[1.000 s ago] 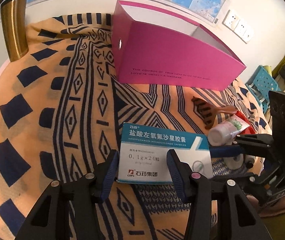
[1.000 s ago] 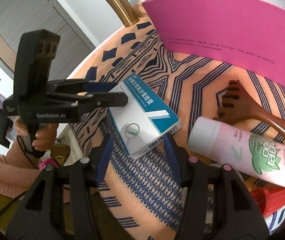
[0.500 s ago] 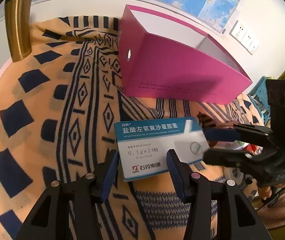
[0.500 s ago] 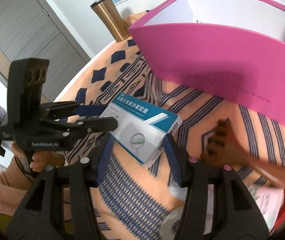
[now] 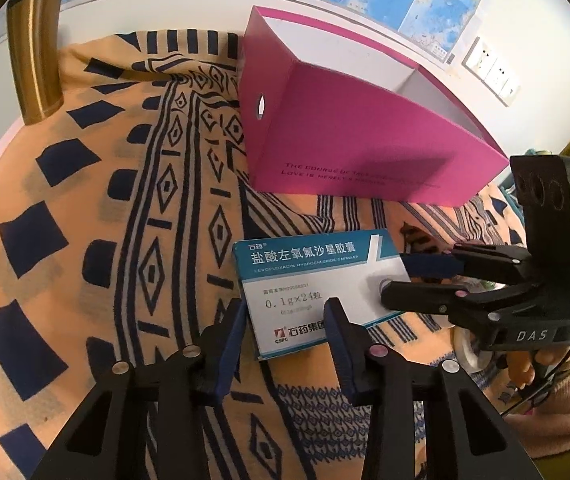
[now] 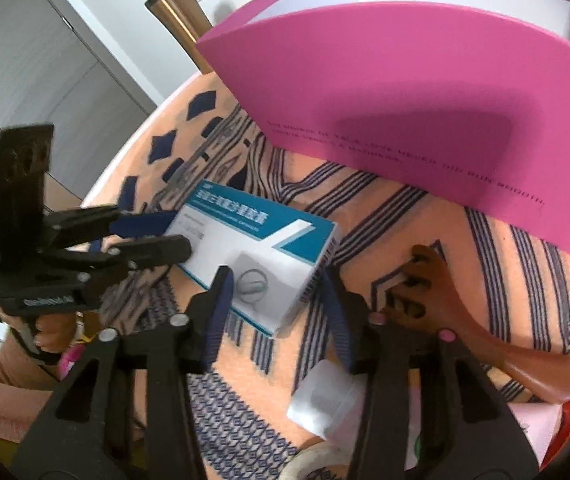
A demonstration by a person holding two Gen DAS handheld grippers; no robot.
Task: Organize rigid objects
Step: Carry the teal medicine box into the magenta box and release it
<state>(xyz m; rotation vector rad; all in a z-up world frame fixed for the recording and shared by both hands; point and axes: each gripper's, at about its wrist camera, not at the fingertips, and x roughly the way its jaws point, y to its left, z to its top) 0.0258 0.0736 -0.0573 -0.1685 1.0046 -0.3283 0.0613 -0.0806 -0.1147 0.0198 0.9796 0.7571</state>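
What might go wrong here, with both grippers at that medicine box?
The left gripper and right gripper have just been closing, each around one end of the medicine box; whether they grip firmly is unclear, so it may twist loose and drop. Squeezing may dent it. The pink box has a tall wall; the medicine box might catch its rim.

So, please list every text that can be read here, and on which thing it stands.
Medicine box: "LEVOFLOXACIN HYDROCHLORIDE CAPSULES", "0.1g×24", "CSPC"; Chinese name also printed.
Pink box: "LOVE IS MERELY A"; rest too blurred.
Right gripper body: "DAS".
Left gripper body: label blurred.
Wall maps: too small.
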